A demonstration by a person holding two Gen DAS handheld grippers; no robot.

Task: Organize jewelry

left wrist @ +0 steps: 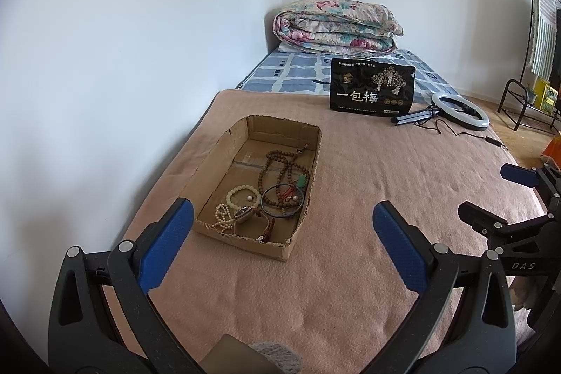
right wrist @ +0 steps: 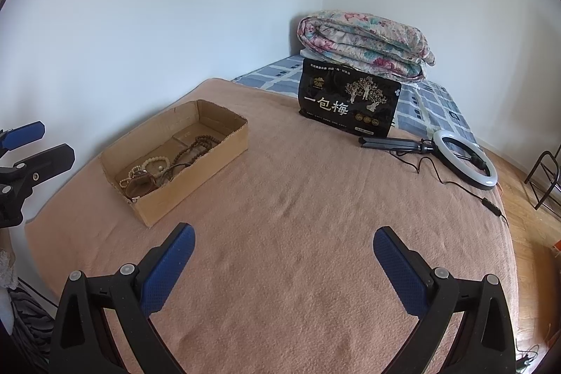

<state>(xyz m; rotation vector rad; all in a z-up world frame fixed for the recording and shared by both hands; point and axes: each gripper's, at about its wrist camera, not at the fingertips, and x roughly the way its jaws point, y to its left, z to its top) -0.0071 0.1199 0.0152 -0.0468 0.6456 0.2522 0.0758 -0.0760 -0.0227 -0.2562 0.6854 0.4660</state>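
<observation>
Left wrist view: the left gripper (left wrist: 282, 233) stands spread wide and empty. The cardboard box (left wrist: 242, 242) lies just ahead of its fingers, long axis running away from them. In the box: one long brown bead strand (left wrist: 280, 170), one cream bead bracelet (left wrist: 243, 193), one dark bangle (left wrist: 282, 205), one small pearl strand (left wrist: 222, 216), one watch (left wrist: 245, 215).

Right wrist view: the right gripper (right wrist: 284, 251) is likewise spread and empty. The box lies ahead-left of it, farther off; the left gripper is judged nearer.
</observation>
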